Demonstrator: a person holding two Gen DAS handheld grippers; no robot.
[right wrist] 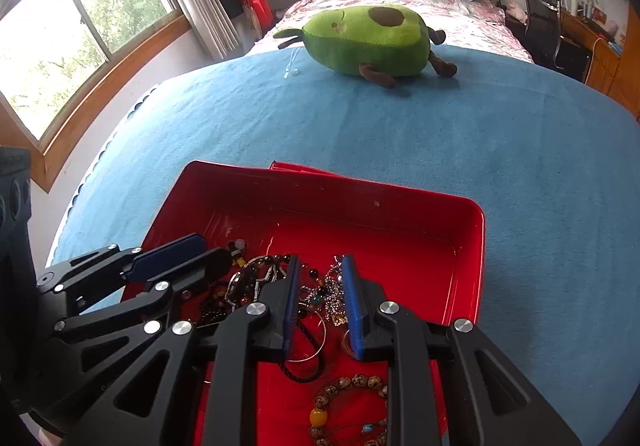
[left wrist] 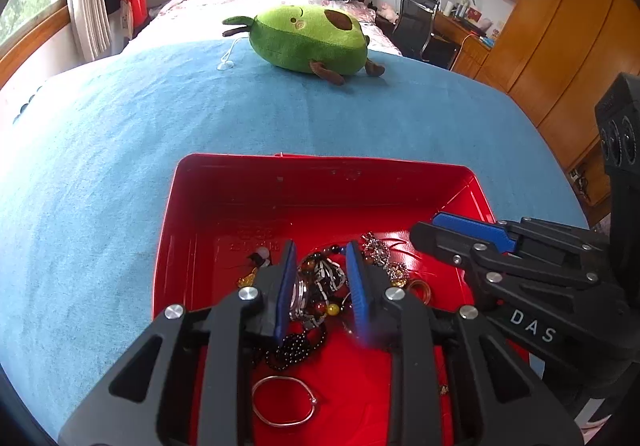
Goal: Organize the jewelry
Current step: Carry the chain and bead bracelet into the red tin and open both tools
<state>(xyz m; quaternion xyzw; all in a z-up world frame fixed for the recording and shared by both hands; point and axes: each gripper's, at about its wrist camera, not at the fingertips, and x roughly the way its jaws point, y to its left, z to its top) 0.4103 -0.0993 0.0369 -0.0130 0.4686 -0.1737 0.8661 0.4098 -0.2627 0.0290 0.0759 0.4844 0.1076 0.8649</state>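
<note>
A red tray point(left wrist: 320, 170) point(right wrist: 476, 246) lies on the blue blanket and holds a tangle of jewelry point(left wrist: 320, 282) point(right wrist: 320, 294): beaded bracelets, chains, a black bead string point(left wrist: 294, 348) and a thin silver bangle point(left wrist: 284, 400). My left gripper point(left wrist: 322, 258) is open over the pile, its fingers either side of the beads without pinching them. My right gripper point(right wrist: 320, 270) is open too, over a silver chain point(right wrist: 334, 298) and a hoop. A brown bead bracelet point(right wrist: 348, 402) lies near the tray's front. Each gripper shows in the other's view point(left wrist: 480, 242) point(right wrist: 176, 258).
A green avocado plush point(left wrist: 308, 38) point(right wrist: 368, 40) lies at the far end of the blue blanket point(left wrist: 120, 166) point(right wrist: 520, 166). A small clear suction cup on a cord point(left wrist: 226, 64) lies left of it. The bed's edges fall away left and right. A wooden wardrobe and desk stand at the right.
</note>
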